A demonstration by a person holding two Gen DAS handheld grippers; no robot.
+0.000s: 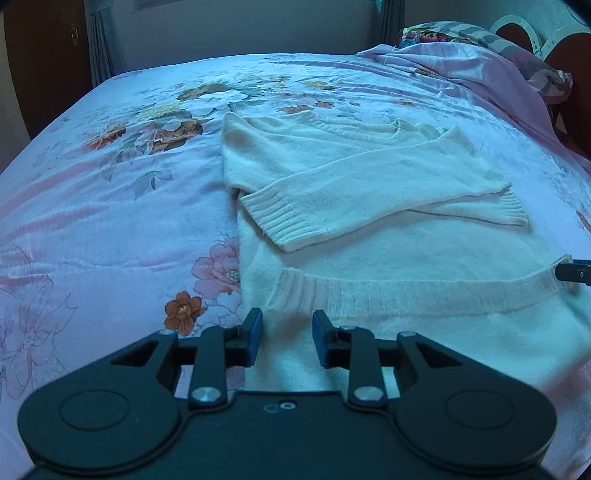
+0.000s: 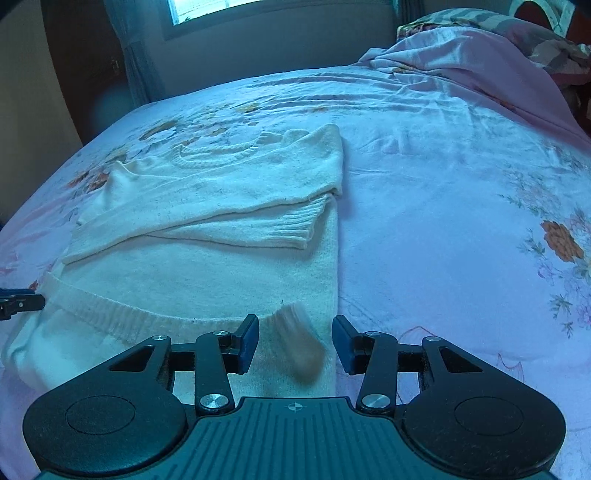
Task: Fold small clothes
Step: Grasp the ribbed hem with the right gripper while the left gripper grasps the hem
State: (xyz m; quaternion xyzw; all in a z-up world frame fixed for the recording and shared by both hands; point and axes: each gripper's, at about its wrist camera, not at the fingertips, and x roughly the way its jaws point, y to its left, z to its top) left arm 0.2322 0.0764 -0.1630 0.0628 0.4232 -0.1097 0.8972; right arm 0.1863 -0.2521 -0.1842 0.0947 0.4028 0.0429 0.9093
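A white knit sweater (image 1: 369,177) lies on the bed with both sleeves folded across its chest. Its ribbed hem (image 1: 406,291) is folded up over the body. My left gripper (image 1: 287,332) is open just above the near left part of the sweater, holding nothing. In the right wrist view the sweater (image 2: 221,184) fills the left half. My right gripper (image 2: 294,336) is open over the hem's right corner (image 2: 295,332), which looks blurred between the jaws. The right gripper's tip shows at the left wrist view's right edge (image 1: 572,273); the left gripper's tip shows in the right wrist view (image 2: 18,301).
The bed has a pale floral sheet (image 1: 110,184). A pink blanket (image 2: 480,66) and patterned pillows (image 1: 461,33) are heaped at the far right by the headboard. A window (image 2: 207,11) and curtains are beyond the bed.
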